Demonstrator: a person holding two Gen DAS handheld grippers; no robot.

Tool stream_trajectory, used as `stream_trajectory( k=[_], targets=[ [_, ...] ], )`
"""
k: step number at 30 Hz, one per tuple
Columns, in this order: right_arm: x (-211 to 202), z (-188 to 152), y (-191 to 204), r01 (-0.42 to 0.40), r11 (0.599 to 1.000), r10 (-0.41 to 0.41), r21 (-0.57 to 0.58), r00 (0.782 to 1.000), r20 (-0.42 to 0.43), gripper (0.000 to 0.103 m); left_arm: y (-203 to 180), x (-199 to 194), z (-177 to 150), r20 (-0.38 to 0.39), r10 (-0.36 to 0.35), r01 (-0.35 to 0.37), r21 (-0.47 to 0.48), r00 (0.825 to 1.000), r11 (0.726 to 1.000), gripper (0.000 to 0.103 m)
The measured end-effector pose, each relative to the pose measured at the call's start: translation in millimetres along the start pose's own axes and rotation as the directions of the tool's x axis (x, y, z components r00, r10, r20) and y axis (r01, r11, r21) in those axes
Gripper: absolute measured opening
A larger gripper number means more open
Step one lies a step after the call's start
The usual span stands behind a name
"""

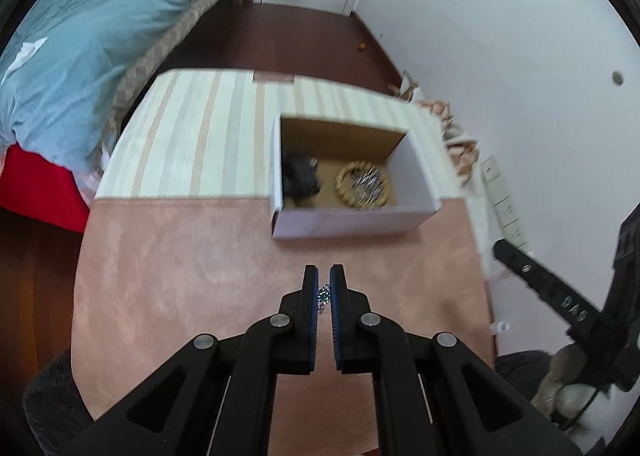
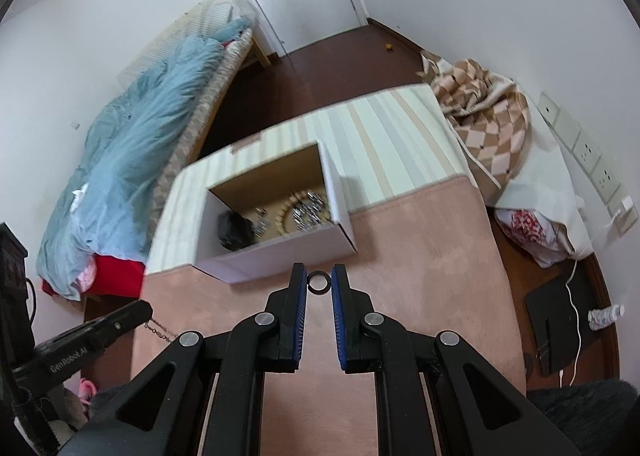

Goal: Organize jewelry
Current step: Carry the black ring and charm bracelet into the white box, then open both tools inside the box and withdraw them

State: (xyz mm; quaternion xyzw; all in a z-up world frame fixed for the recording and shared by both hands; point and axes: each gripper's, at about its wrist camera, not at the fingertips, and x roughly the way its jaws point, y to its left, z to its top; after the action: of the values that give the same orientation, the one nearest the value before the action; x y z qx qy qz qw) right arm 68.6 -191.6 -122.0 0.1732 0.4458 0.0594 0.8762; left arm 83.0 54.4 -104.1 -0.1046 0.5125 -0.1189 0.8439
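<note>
Both pieces are up off the pink bench (image 1: pixel 168 256) and the open box (image 1: pixel 352 216) sits just ahead of them. The left hand-held gripper (image 1: pixel 325 288) is pinched nearly closed on a thin chain (image 1: pixel 323 296) with a small green stone; seen from the right side, the rest of that chain dangles below its tip. The right hand-held gripper (image 2: pixel 319 284) is narrow too, clamped across a dark ring (image 2: pixel 319 282) held at its edges.

To do this well, I'd carry each piece fully over the box wall before letting go, low enough that nothing bounces. The chain is the fiddly one: its loose tail could snag the rim, so lift it clear first. Inside, a bead bracelet (image 1: pixel 362 186) and a black lump (image 1: pixel 298 178) already take up space; the bare cardboard between them looks the safest spot.
</note>
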Motion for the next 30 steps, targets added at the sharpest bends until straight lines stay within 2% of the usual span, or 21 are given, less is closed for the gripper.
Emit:
stream_trajectory(
  k=[6,11,17,24,27,30],
  targets=[
    [-7,36,28,-0.058,0.997,0.058,-0.050,0.998,-0.009,0.013,-15,-21,33,0.041,-0.034,0.033,0.021,0.999,0.999,0.003],
    [19,78,46,-0.078,0.992,0.070,-0.096,0.994,-0.084,0.013,-17,-12,74,0.040,-0.046,0.045,0.026,0.998,0.999,0.003],
    [68,113,52,-0.061,0.989,0.034,-0.135,0.980,-0.194,0.013,-15,12,112,0.011,-0.069,0.069,0.018,0.998,0.997,0.003],
    [120,126,55,-0.021,0.986,-0.027,-0.163,0.958,-0.285,0.013,-16,48,140,-0.043,-0.072,0.073,0.027,0.996,0.997,0.003],
    [140,129,54,0.004,0.984,-0.061,-0.177,0.946,-0.319,0.013,-13,63,144,-0.089,-0.039,0.041,0.015,0.995,0.999,0.006],
    [156,131,46,0.050,0.982,-0.112,-0.183,0.932,-0.346,0.014,-6,74,143,-0.126,0.053,-0.054,-0.004,0.991,0.999,0.008]
  ],
)
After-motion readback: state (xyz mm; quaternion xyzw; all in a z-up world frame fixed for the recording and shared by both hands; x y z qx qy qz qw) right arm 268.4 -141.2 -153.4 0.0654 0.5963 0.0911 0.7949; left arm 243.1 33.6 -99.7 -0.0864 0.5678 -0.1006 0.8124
